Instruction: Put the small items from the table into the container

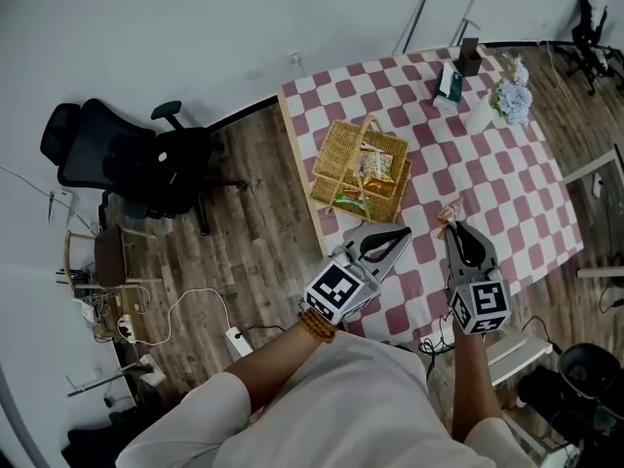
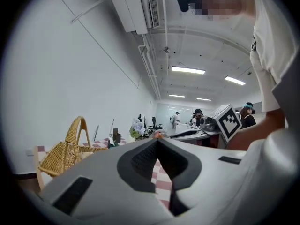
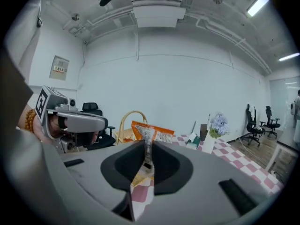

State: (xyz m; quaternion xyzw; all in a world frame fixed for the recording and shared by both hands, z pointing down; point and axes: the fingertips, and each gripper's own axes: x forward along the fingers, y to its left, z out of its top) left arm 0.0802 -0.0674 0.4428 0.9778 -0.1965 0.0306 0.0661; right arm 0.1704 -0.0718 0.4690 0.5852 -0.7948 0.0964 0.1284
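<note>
- Lower centre, the right tool (image 1: 449,228) pinches an orange snack packet (image 1: 449,210) by its edge, held above the checked tabletop (image 1: 507,193), apparently bound for the wicker basket (image 1: 333,160) at upper centre.
- The left tool (image 1: 402,232), jaws together and empty, waits alongside.

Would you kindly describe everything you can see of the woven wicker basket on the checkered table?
The tan woven wicker basket is rectangular and open-topped, with an arched woven handle standing upright over its middle. It sits upright, turned at an angle, near the edge of the red-and-white checkered table at the head view's left. Inside lie several snack packets, one yellowish, one partly green. Only the table and those packets touch it.
</note>
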